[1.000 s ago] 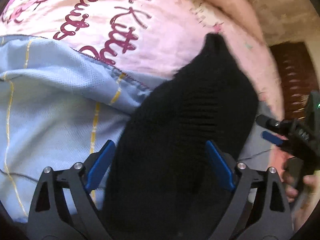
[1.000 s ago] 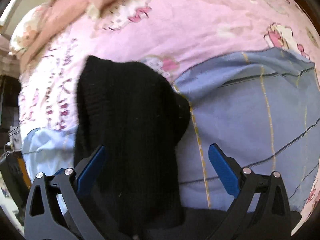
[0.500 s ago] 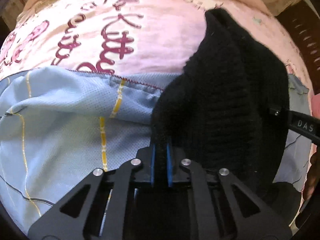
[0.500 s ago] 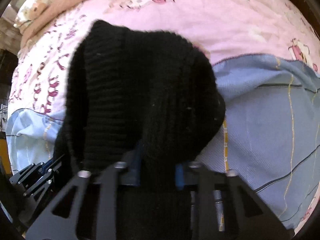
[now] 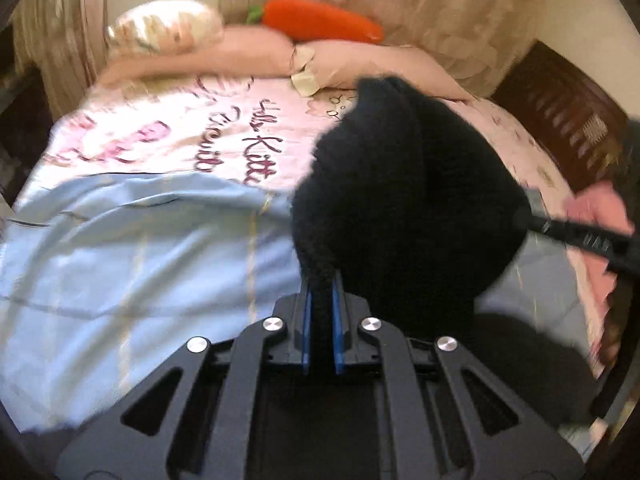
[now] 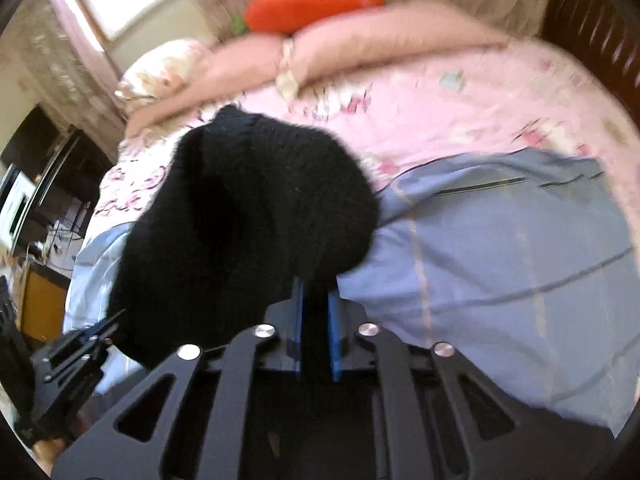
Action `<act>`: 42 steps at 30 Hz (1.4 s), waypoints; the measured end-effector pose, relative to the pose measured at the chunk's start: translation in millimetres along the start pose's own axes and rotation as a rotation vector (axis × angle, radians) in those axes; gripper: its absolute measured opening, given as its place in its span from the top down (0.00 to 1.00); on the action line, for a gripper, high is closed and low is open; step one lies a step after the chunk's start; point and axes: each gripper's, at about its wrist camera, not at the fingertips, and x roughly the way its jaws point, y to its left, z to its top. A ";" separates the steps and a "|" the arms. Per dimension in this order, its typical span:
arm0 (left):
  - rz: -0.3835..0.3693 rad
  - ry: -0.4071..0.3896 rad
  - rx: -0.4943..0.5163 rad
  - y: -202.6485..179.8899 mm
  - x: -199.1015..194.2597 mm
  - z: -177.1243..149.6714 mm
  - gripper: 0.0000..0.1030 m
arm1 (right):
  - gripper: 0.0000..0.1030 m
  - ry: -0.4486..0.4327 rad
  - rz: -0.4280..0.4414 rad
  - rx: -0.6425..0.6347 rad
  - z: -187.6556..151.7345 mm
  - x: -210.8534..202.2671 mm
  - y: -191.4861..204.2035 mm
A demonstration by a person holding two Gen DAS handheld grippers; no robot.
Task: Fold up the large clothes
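Over the blue blanket (image 5: 120, 248), both jaws pinch a fuzzy black knit (image 5: 400, 200).

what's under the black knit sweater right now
Under the lifted black knit sweater lies a light blue blanket over the pink bedsheet. The patch of bed directly behind the sweater is hidden.

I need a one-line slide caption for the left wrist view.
Left gripper shut on a black knit garment above a light blue blanket.
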 end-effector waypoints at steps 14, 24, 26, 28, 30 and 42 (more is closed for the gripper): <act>0.132 0.205 0.176 -61.5 -73.3 -224.6 0.02 | 0.14 0.185 -0.045 -0.108 -143.6 -66.4 9.1; 0.158 0.118 -0.114 -7.4 -85.0 -197.6 0.02 | 0.01 0.308 -0.122 -0.522 -14.1 70.1 143.2; 0.159 0.127 -0.161 1.5 -81.6 -199.6 0.02 | 0.01 0.373 -0.107 -0.674 -6.7 104.8 178.9; 0.181 0.128 -0.196 11.6 -80.7 -204.3 0.02 | 0.01 0.395 -0.182 -0.758 -5.0 132.1 197.8; 0.193 0.128 -0.226 21.8 -80.6 -208.8 0.02 | 0.01 0.404 -0.273 -0.799 -6.4 158.4 204.4; 0.256 0.212 -0.309 49.7 -80.9 -231.7 0.02 | 0.91 0.261 -0.113 -0.657 -18.0 75.3 149.2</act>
